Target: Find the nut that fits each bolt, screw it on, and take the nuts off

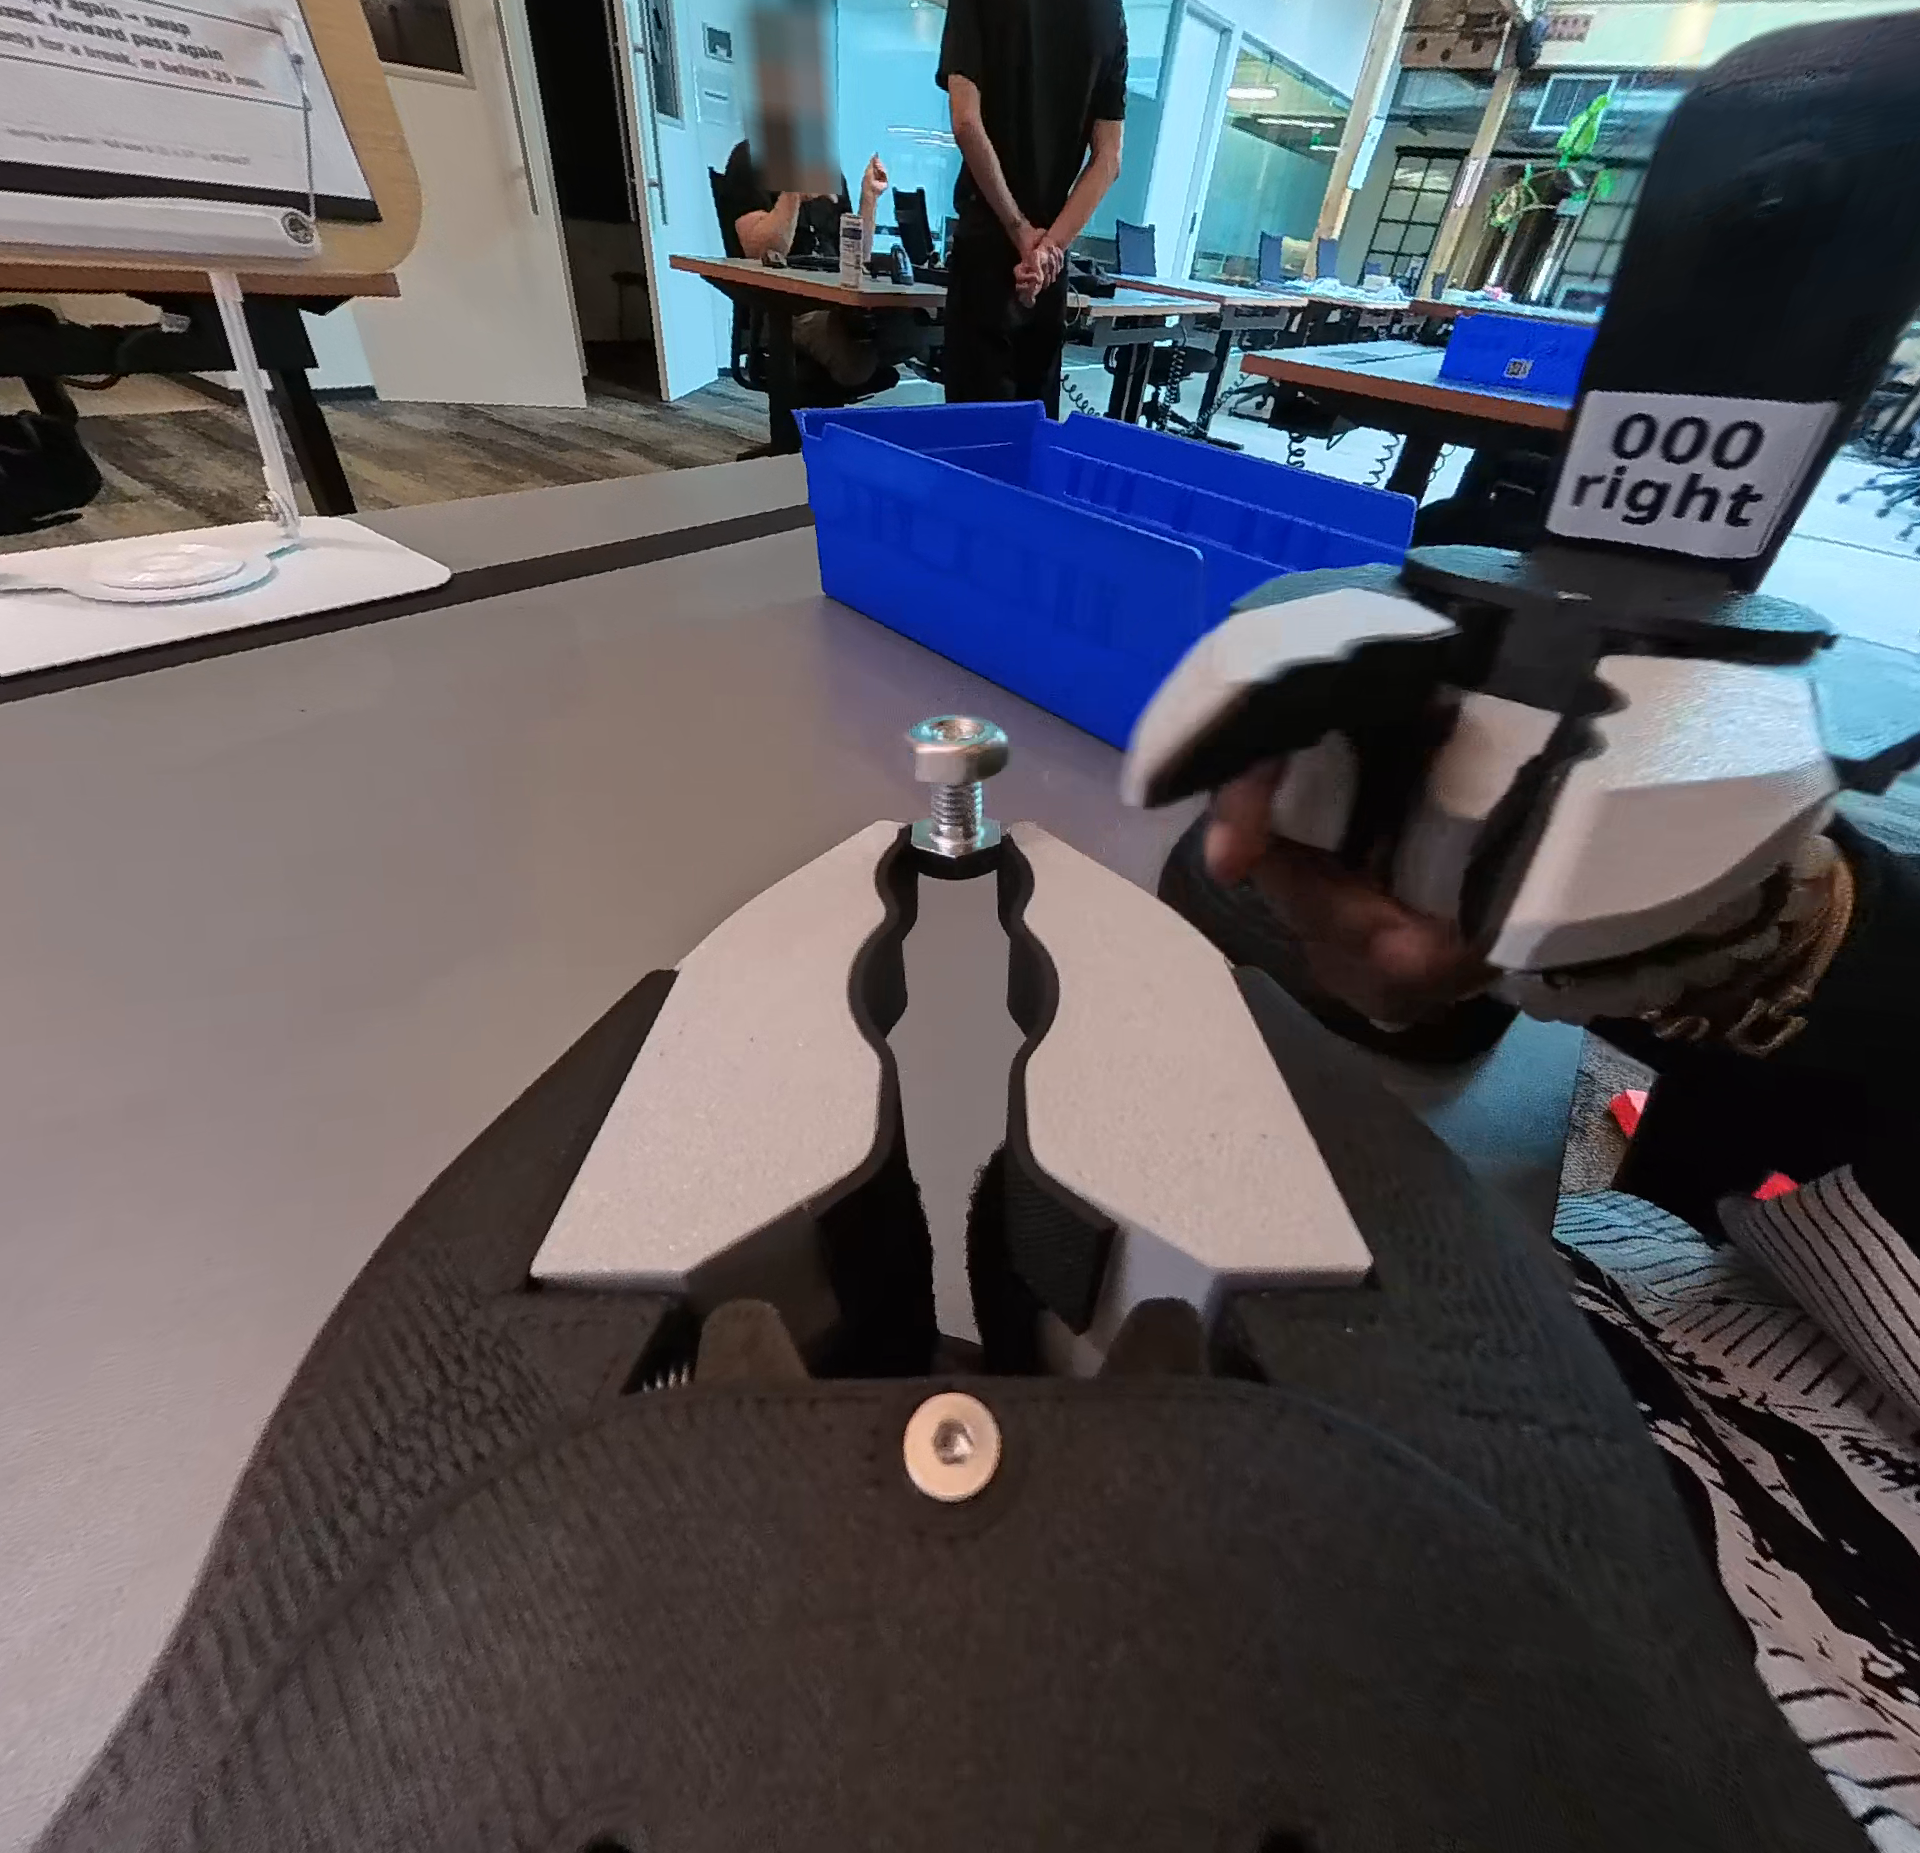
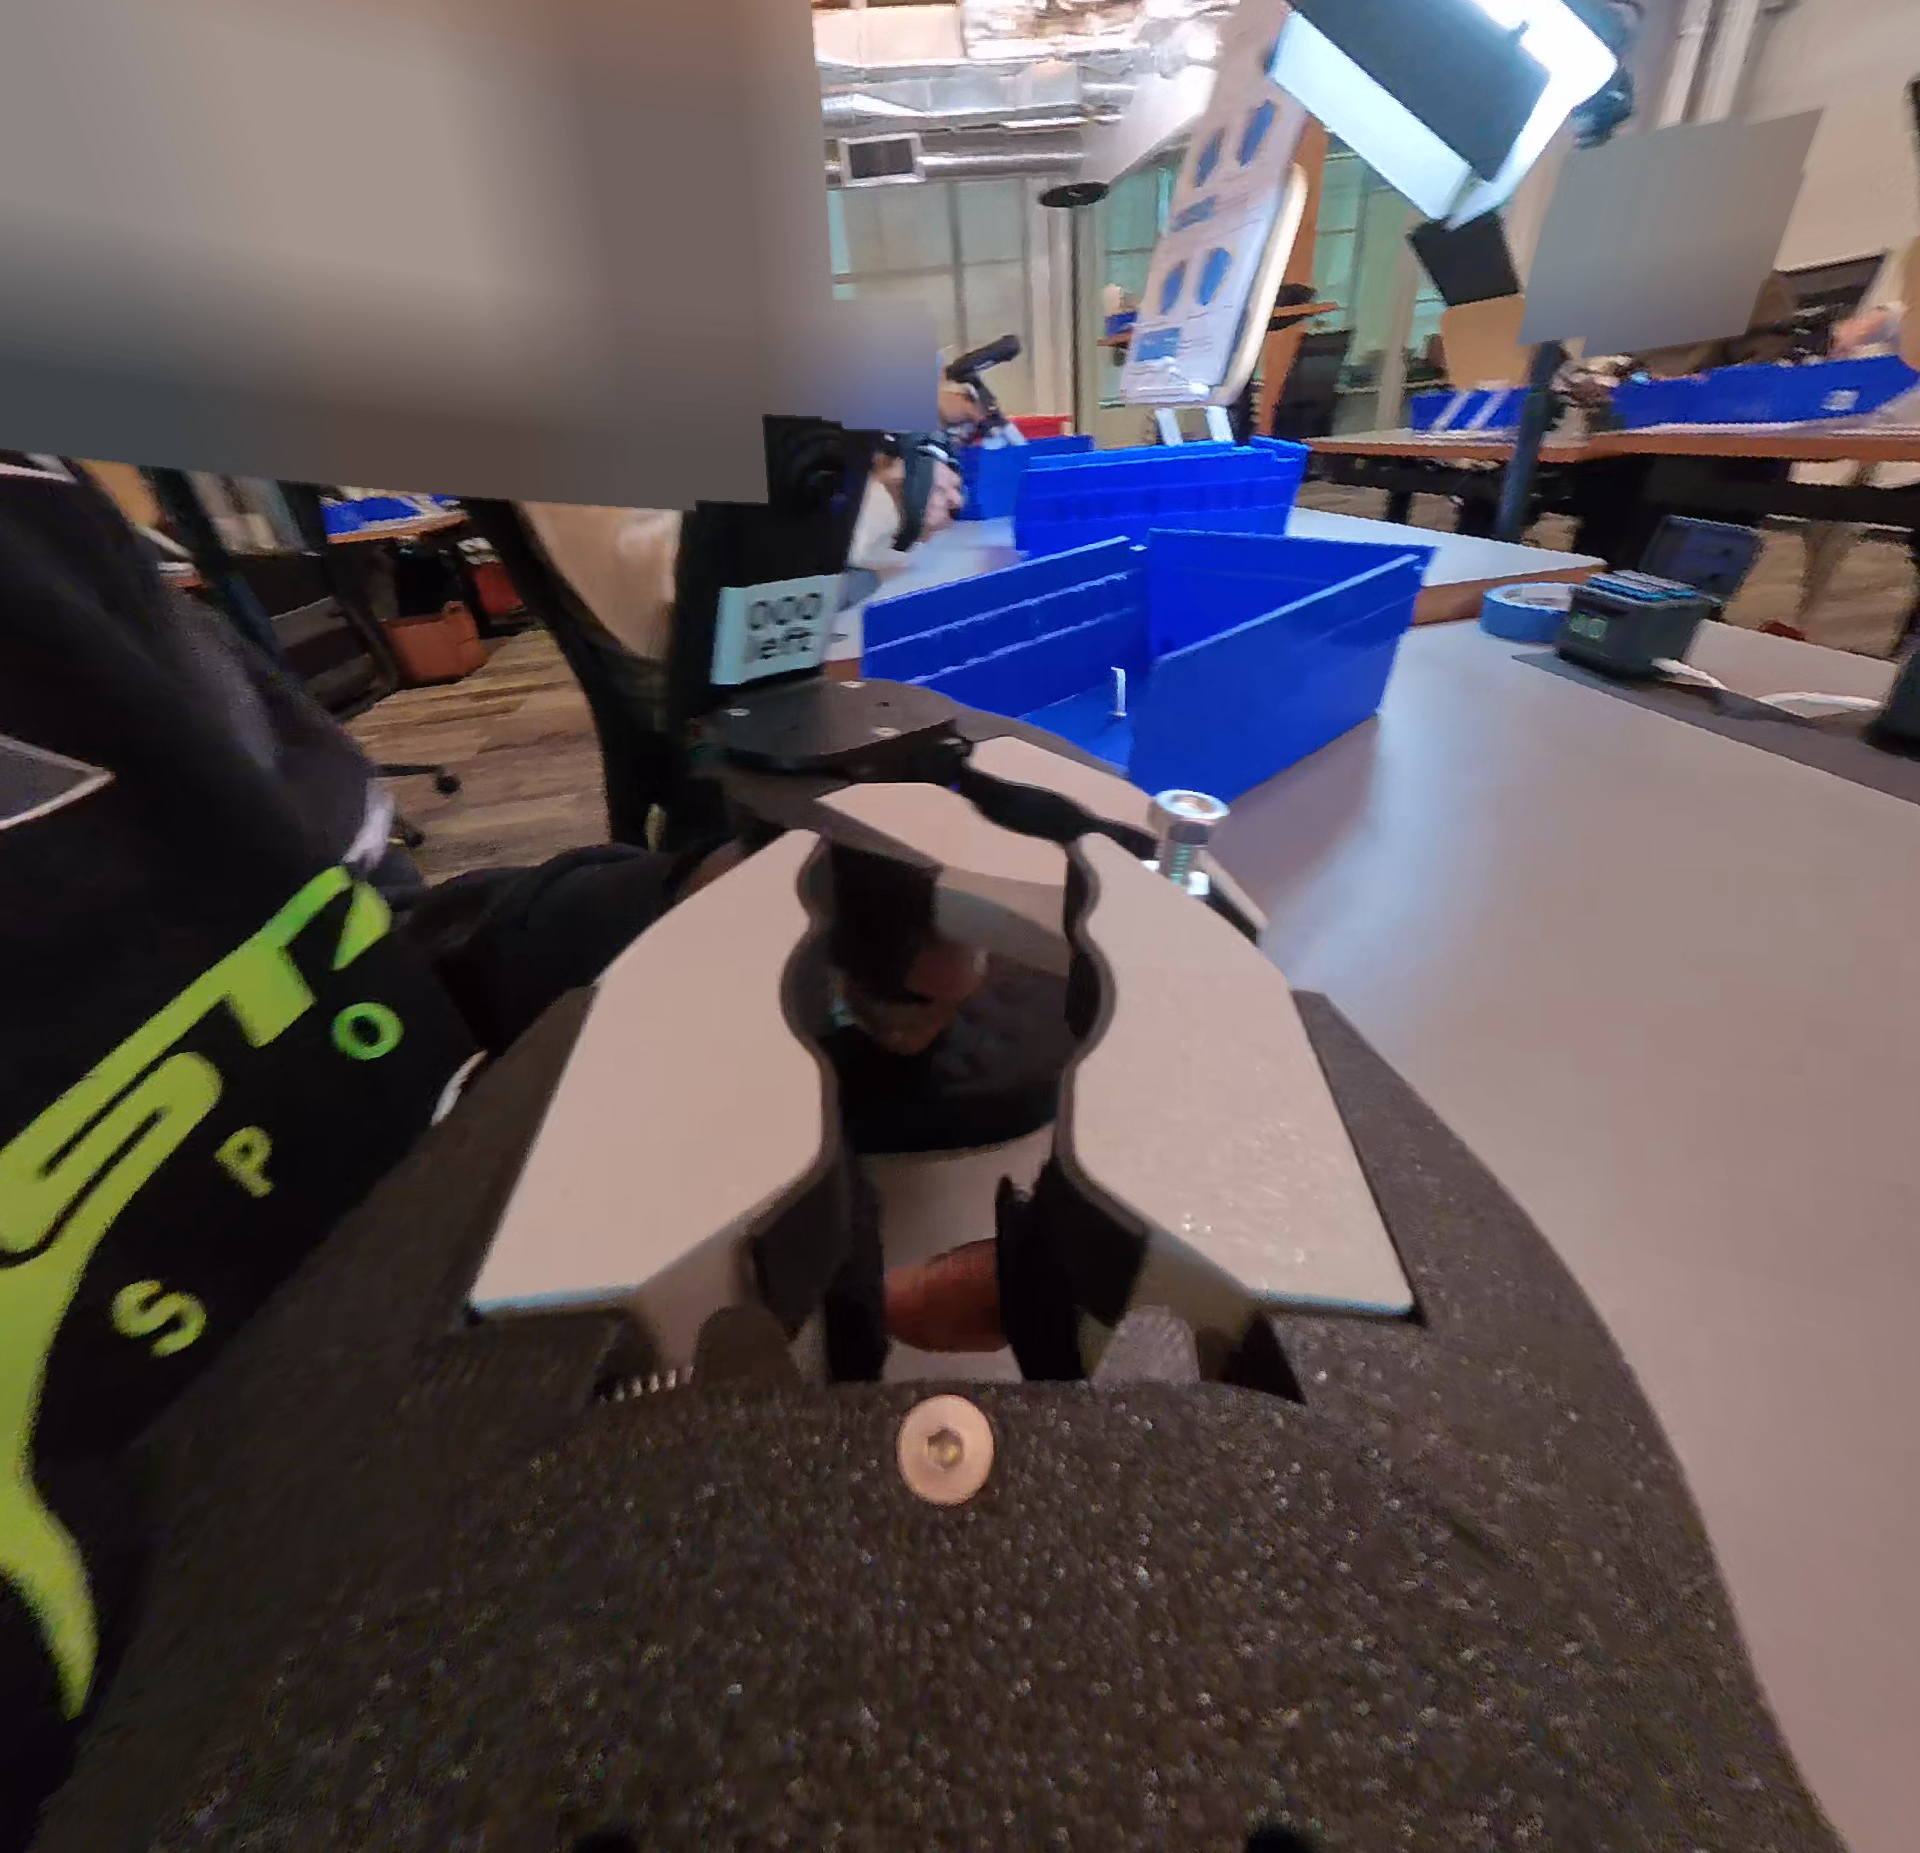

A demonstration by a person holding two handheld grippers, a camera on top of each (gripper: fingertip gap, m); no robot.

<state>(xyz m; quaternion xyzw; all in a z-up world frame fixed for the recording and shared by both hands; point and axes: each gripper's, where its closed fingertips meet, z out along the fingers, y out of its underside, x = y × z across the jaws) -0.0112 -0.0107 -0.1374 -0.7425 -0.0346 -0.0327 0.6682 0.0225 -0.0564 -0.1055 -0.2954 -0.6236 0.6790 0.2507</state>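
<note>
A grey table (image 1: 416, 764) fills the lower half of both views, and a blue divided bin (image 1: 1039, 556) is seen at about one o'clock from the left gripper (image 1: 956, 853). That gripper is nearly closed: its two fingertips are pressed on the hex head of a silver bolt (image 1: 954, 816), which is held upright, threads pointing up. A silver nut (image 1: 956, 749) is seated at the top of the thread, so the long axis of the pair is vertical, at twelve o'clock from the holding tips.

The right gripper (image 2: 945, 847) is held at three o'clock from the bolt in the left wrist view, well apart from it. Its jaws are partly open and nothing is seen between them. In its own view the nut (image 2: 1188, 811) lies at about one to two o'clock from the tips, just beyond its right finger (image 2: 1195, 1024).

The right gripper is judged the one free to act on the nut; a swing toward two o'clock would be needed, with the jaws brought level across the vertical axis.
</note>
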